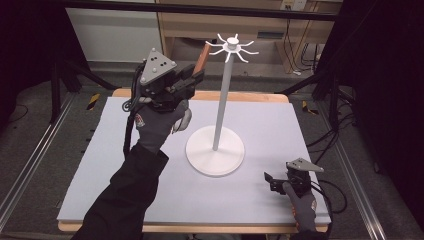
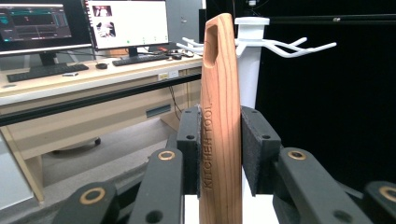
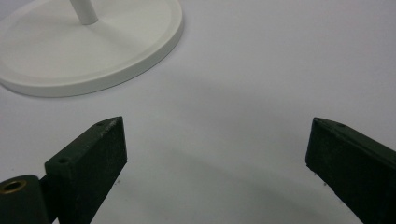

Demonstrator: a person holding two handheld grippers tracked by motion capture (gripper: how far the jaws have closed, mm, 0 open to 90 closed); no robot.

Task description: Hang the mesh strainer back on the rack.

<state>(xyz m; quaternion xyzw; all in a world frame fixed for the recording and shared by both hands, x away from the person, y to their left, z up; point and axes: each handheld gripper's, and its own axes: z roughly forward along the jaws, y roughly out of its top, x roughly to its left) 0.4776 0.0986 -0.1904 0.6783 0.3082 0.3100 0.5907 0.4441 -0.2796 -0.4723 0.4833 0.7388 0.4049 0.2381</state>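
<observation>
The raised left gripper (image 1: 196,76) pinches a wooden handle (image 2: 219,116) upright between its fingers, just beside the hooks (image 1: 233,47) atop the white stand (image 1: 216,150). The right gripper (image 1: 274,181) rests low on the bench (image 1: 125,165), fingers spread.

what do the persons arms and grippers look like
Black sleeves and grey knit gloves with a small red-and-white cuff badge. The left gripper and right gripper are black, each topped by a grey three-cornered plate, with brass-ringed joints, dark padded jaws and a trailing black cable.
</observation>
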